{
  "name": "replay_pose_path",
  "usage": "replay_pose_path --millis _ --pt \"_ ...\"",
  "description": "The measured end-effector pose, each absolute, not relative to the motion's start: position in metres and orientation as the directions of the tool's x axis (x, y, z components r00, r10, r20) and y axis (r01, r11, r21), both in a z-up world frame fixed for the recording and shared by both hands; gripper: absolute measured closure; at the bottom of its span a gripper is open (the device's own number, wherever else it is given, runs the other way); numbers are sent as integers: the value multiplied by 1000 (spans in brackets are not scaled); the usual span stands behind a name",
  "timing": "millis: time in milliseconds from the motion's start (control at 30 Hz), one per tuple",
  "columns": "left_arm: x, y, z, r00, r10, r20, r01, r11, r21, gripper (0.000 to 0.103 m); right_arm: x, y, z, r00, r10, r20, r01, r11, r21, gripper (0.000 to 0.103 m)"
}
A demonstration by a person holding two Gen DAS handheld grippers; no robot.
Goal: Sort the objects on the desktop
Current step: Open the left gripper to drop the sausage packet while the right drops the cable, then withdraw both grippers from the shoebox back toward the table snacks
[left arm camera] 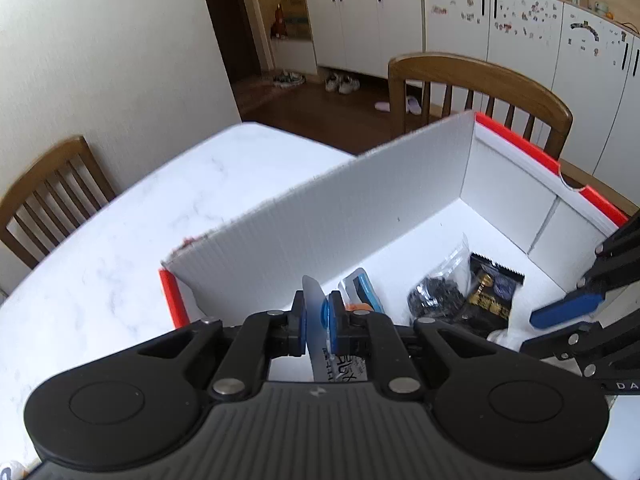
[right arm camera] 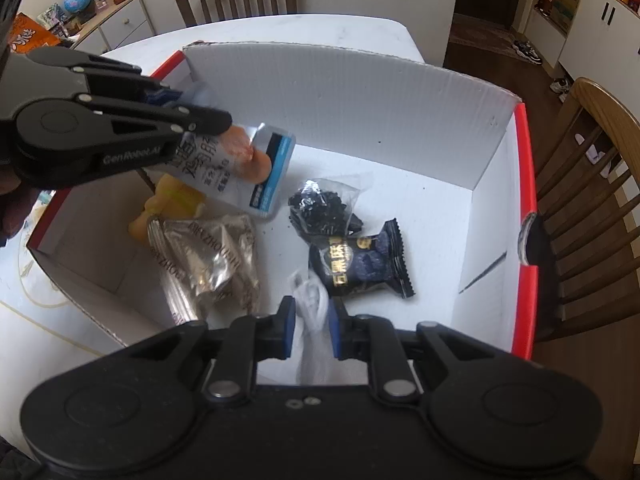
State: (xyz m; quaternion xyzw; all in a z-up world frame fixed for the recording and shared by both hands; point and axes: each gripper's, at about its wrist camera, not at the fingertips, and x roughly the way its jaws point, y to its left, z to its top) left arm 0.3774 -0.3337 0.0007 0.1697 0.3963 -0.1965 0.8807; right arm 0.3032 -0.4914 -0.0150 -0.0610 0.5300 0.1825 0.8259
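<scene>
The left gripper point(left arm camera: 316, 322) has its fingers point(left arm camera: 298, 320) clenched on the edge of a clear food packet point(right arm camera: 256, 164) printed with blue and orange. In the right wrist view that packet hangs tilted from the fingers over the left part of the box point(right arm camera: 344, 80), its lower corner close above the white floor; whether it touches I cannot tell.

The right gripper point(right arm camera: 312, 328) has its fingers point(right arm camera: 286, 328) a little apart, with a small white plastic bag point(right arm camera: 310, 304) between the blue pads. The bag sits against the right pad, but whether the left pad presses it I cannot tell.

The box is white inside with red outer edges and stands on a white marbled table point(left arm camera: 120, 216). On its floor lie a silver foil pouch point(right arm camera: 208, 264), a yellow item point(right arm camera: 172, 200) partly hidden behind it, a clear bag of black pieces point(right arm camera: 320, 204) and a dark snack packet point(right arm camera: 360, 264). The last two lie just beside each other near the middle.

The tall back wall rises near the left gripper. The right part of the floor, toward the red-edged side wall, is bare. A wooden chair point(right arm camera: 592, 200) stands just outside that wall.
</scene>
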Motion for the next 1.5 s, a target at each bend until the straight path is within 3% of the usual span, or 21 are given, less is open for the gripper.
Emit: replay_pose_path --millis 200,267,367,433,967,1100,1333,1500 --pt "373 -334 3 561 -237 -793 513 851 109 93 303 -496 -10 392 228 -891 -355 931 82 75" --pt "370 -336 6 549 -245 -799 527 844 103 88 302 -499 -8 393 236 -889 -357 930 90 72" --pt "364 -338 10 556 -243 -795 531 839 115 67 300 -500 -3 407 240 -882 -362 928 86 65" --pt "359 -337 14 568 -254 -783 531 840 112 42 298 -501 1 416 245 -876 -365 927 85 64" --pt "330 -329 48 581 -326 -746 536 842 49 41 288 -500 23 463 260 -847 -386 920 71 58" --pt "319 -324 55 593 -333 -734 535 844 50 29 281 -499 30 491 254 -833 -384 922 55 57" --pt "296 -312 66 613 -355 -706 531 847 35 20 265 -496 39 528 255 -810 -363 930 56 37" --pt "278 -300 72 617 -381 -689 544 839 23 18 252 -491 43 548 240 -801 -328 943 58 32"
